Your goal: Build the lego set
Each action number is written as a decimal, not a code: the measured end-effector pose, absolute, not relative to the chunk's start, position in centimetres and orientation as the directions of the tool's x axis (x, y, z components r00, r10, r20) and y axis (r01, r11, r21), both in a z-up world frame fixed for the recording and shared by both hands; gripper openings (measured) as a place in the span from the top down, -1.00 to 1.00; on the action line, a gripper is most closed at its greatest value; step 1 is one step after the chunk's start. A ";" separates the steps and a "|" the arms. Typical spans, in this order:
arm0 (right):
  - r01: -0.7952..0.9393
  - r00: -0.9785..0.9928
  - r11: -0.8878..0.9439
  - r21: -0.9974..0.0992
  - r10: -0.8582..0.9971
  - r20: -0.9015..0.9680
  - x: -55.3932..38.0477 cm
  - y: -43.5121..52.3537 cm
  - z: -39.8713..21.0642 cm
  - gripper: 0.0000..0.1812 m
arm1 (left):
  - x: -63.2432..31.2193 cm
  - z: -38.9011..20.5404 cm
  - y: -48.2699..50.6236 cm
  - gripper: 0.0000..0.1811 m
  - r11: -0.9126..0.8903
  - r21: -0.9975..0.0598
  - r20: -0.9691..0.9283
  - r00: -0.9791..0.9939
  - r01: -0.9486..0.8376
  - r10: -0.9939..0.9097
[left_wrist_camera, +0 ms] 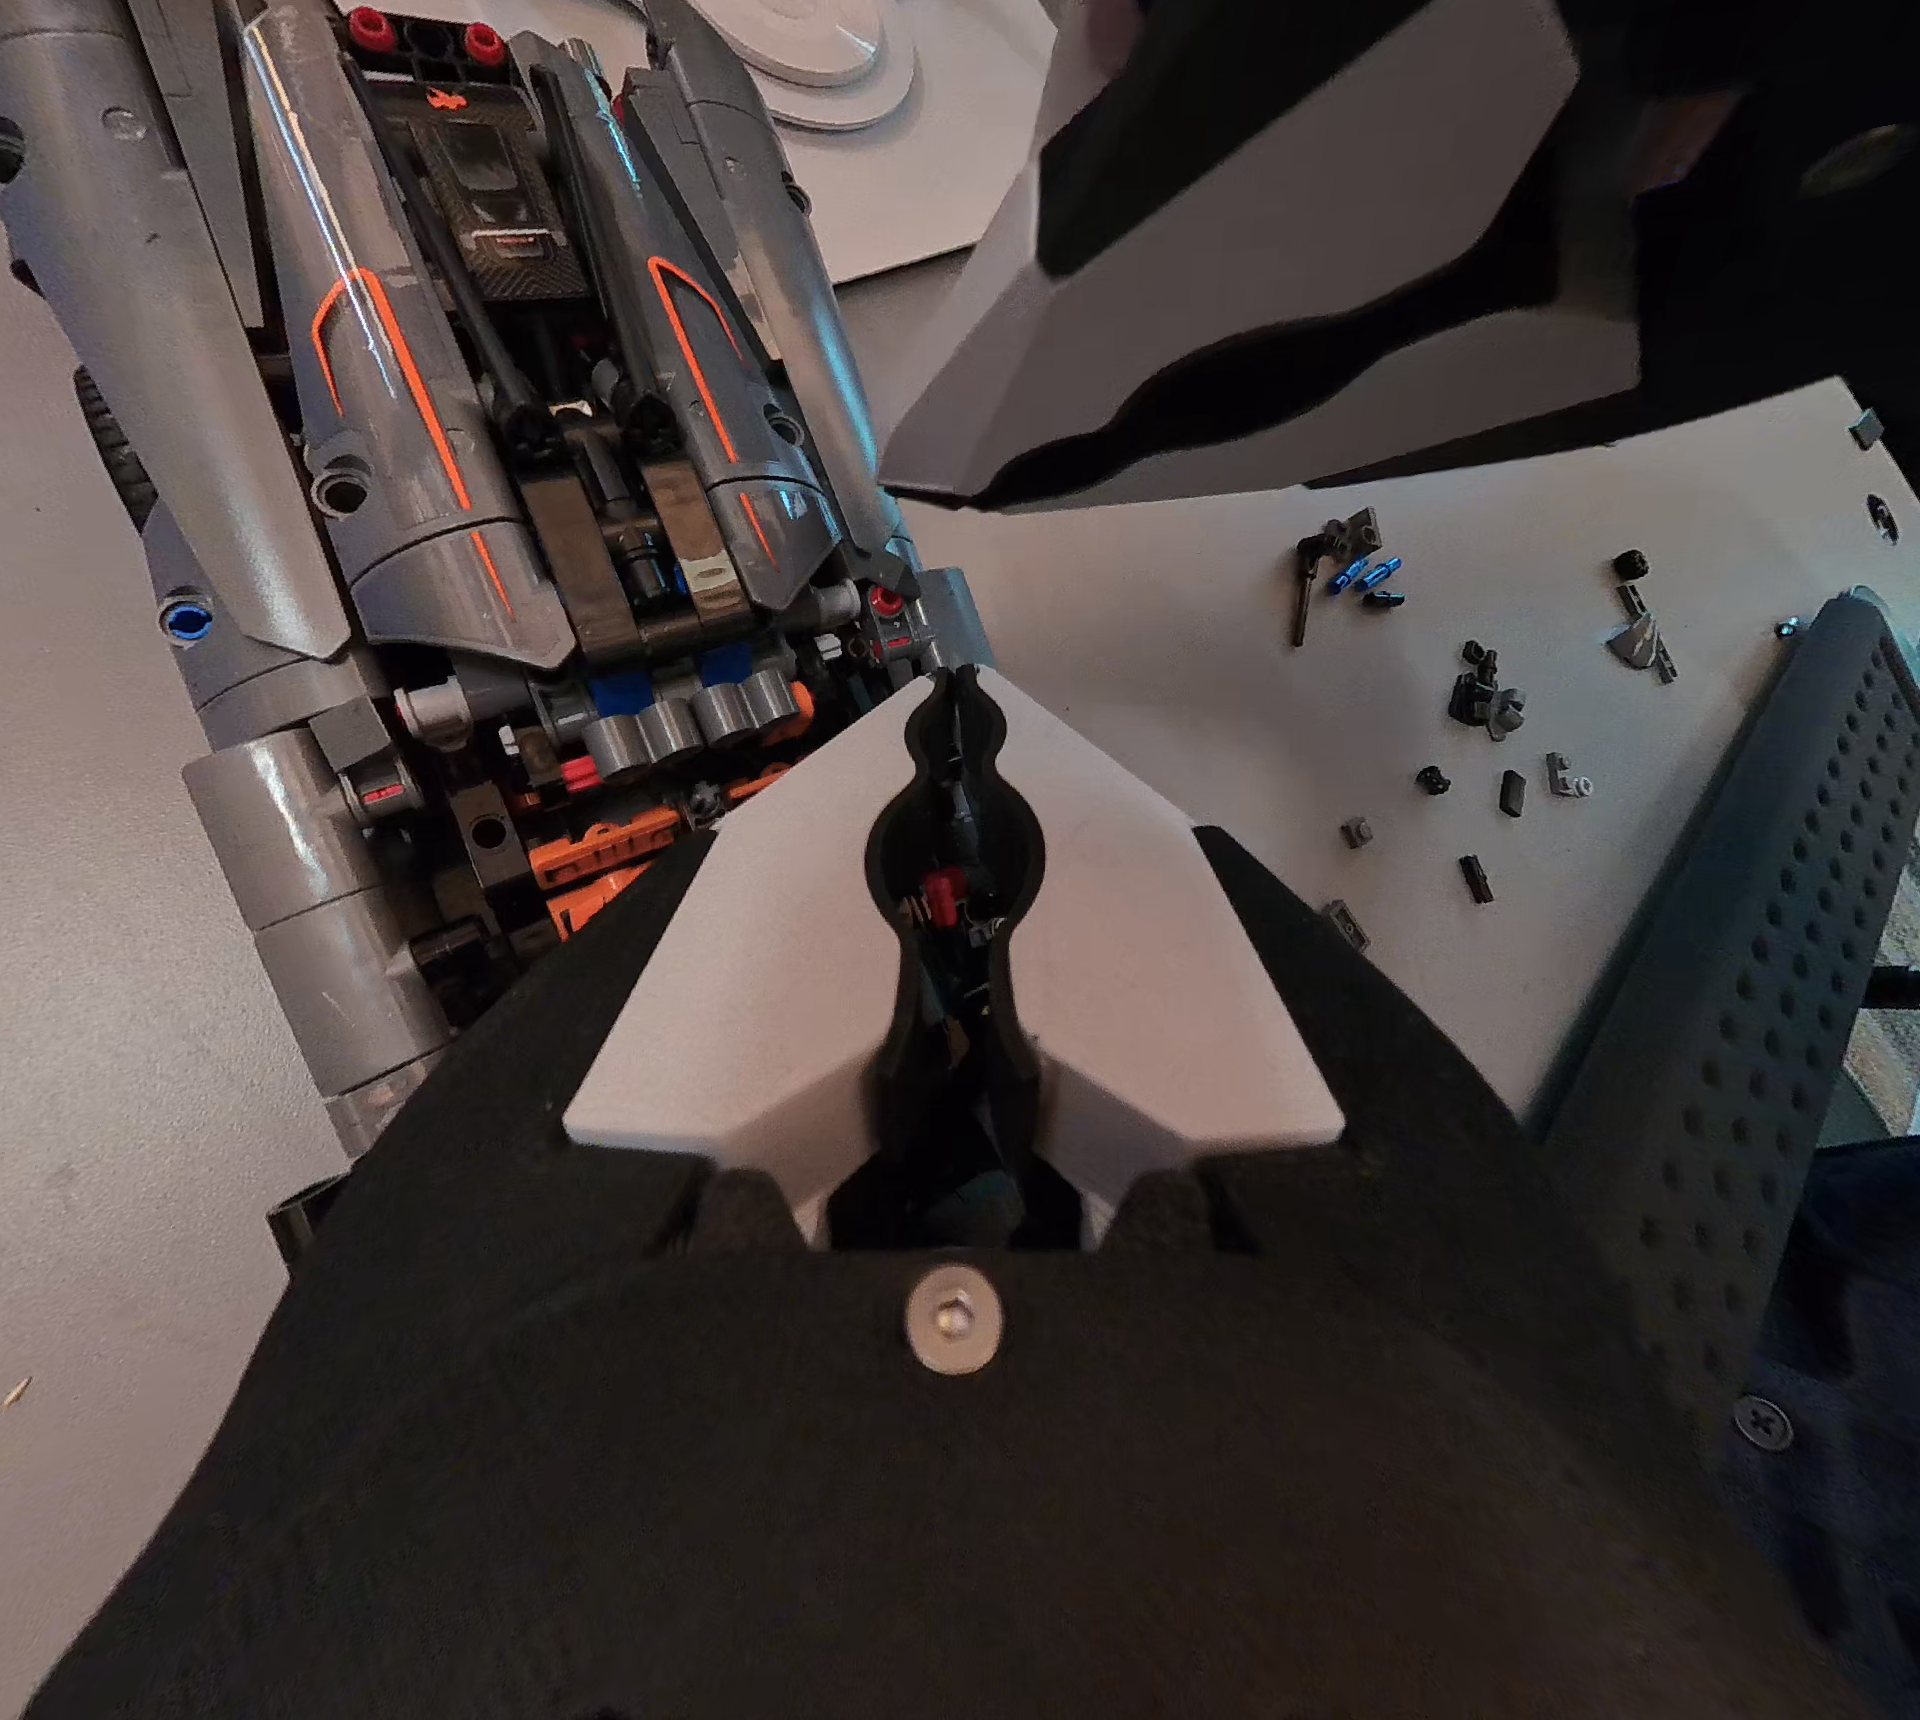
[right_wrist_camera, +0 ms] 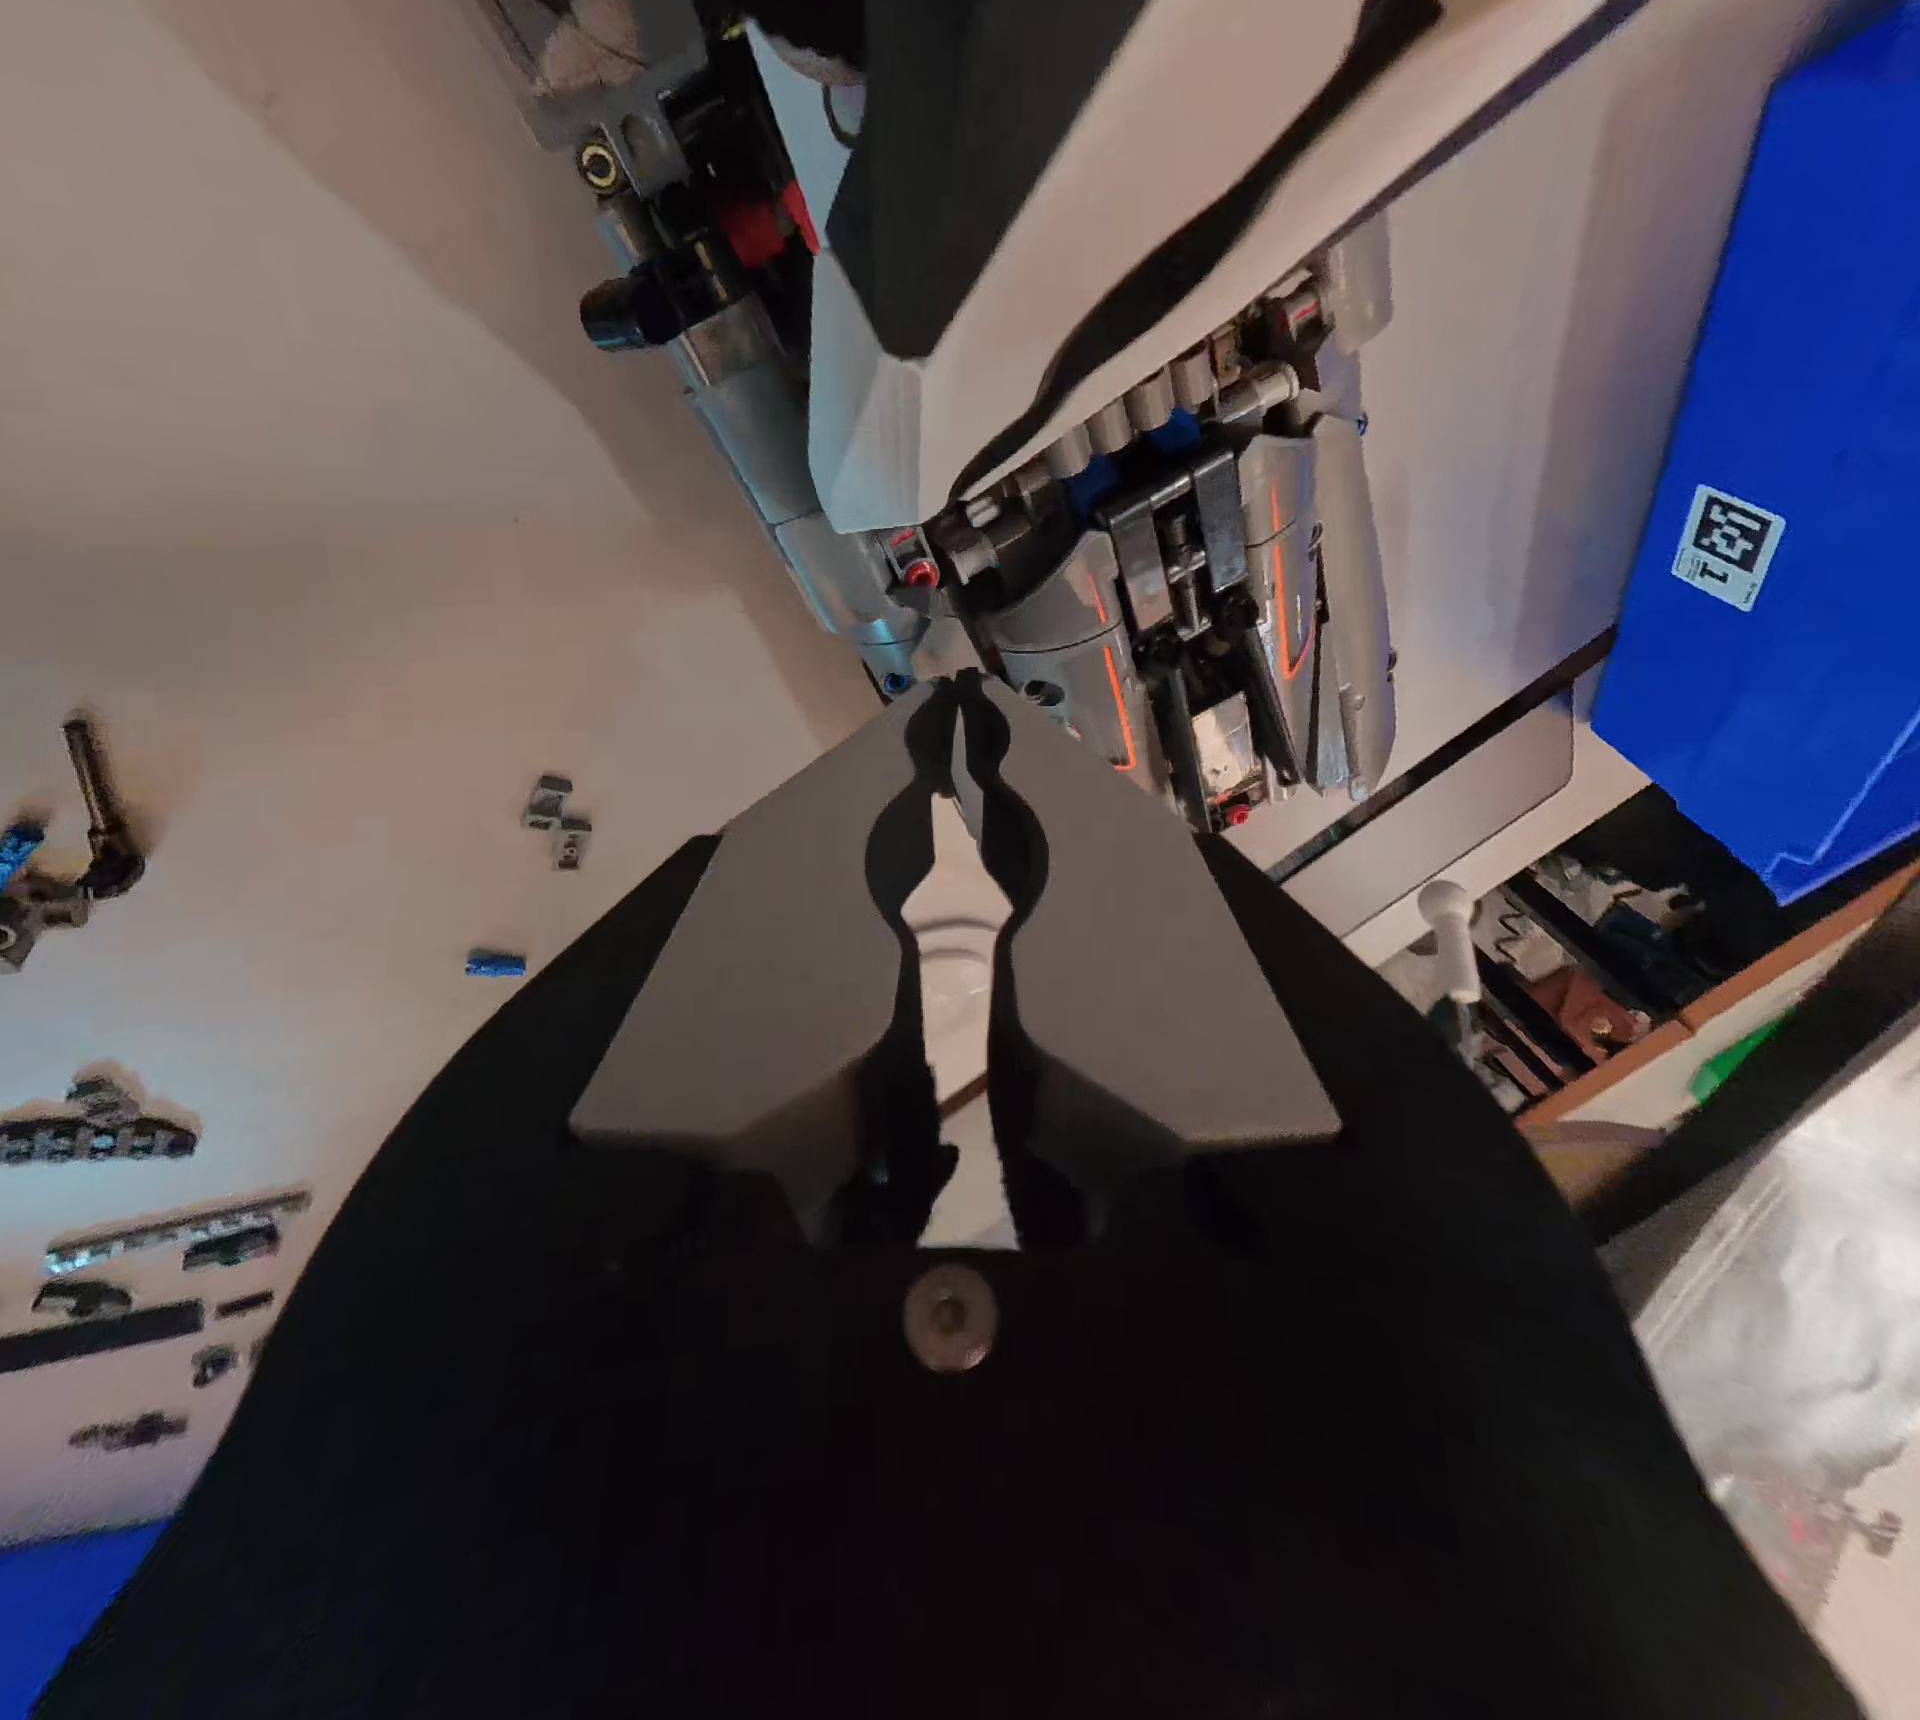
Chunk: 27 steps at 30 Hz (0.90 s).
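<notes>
Closed left claw [left_wrist_camera: 958,683] against grey lego model [left_wrist_camera: 436,423], loose pieces [left_wrist_camera: 1486,694] nearby
</notes>
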State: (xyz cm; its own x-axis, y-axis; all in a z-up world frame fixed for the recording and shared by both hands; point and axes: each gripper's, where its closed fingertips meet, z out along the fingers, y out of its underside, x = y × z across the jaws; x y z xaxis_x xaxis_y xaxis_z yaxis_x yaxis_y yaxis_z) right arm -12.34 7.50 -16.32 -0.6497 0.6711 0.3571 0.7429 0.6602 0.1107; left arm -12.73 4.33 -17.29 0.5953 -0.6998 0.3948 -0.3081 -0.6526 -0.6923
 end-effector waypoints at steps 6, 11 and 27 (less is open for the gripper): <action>0.774 -0.595 0.632 0.042 0.702 0.392 -12.1 7.6 -17.0 1.00 | -12.7 -17.3 4.4 1.00 -0.650 -0.694 0.389 0.598 -0.310 -0.701; 0.776 -0.571 0.631 -0.015 0.712 0.409 -12.3 7.4 -17.3 1.00 | -12.7 -17.3 4.4 1.00 -0.650 -0.694 0.388 0.598 -0.311 -0.701; 0.769 -0.545 0.634 -0.084 0.718 0.432 -13.3 7.0 -17.1 1.00 | -12.7 -17.3 4.3 1.00 -0.648 -0.694 0.386 0.598 -0.313 -0.702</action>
State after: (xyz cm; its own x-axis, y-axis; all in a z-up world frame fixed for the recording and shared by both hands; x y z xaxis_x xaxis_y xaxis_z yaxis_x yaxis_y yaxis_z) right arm -13.29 7.02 -17.08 -0.5452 0.7182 0.4323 0.7688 0.6340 -0.0838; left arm -12.72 4.35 -17.34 0.5982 -0.7023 0.3858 -0.3132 -0.6481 -0.6942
